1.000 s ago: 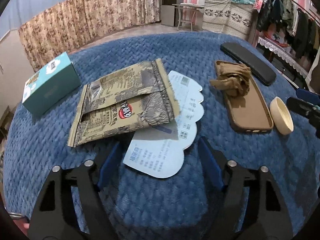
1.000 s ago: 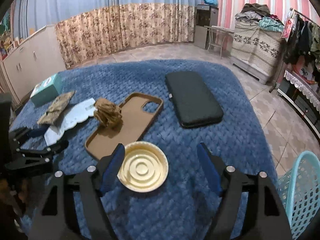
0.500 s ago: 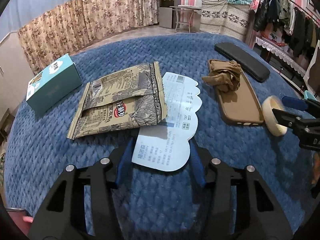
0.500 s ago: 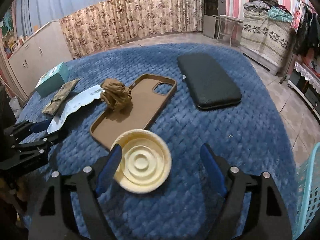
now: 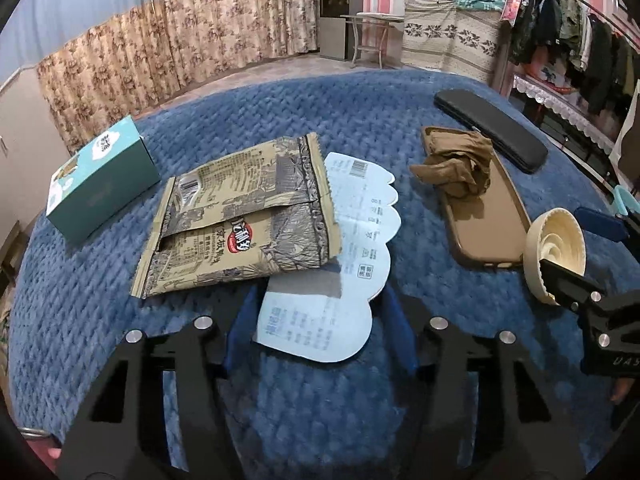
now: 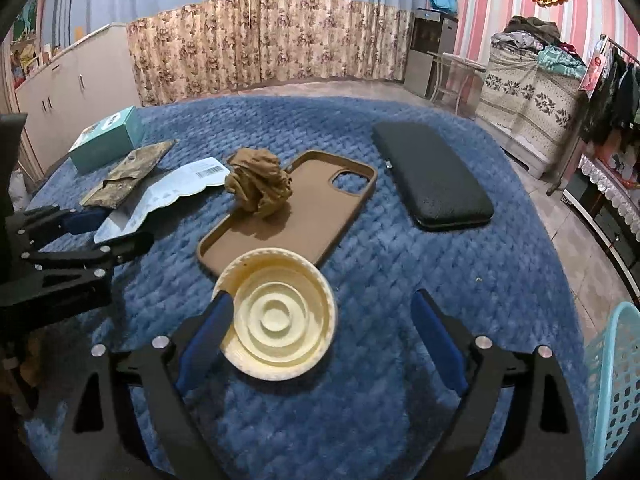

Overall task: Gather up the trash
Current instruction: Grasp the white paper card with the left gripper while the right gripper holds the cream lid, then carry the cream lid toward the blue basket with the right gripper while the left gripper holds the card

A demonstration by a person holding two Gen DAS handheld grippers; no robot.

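Paper card [image 5: 324, 280] lengthwise between part-open left jaws, untouched, round lid [image 6: 280, 316] tilted against one pad, right jaws opening.

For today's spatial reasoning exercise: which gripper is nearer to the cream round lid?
Right. The right gripper straddles the cream round lid, its jaws opening, one finger against the rim. The left gripper sits farther off, around the pale blue card.

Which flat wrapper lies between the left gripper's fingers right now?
The pale blue scalloped card; the brown snack bag lies farther off, overlapping its far part.
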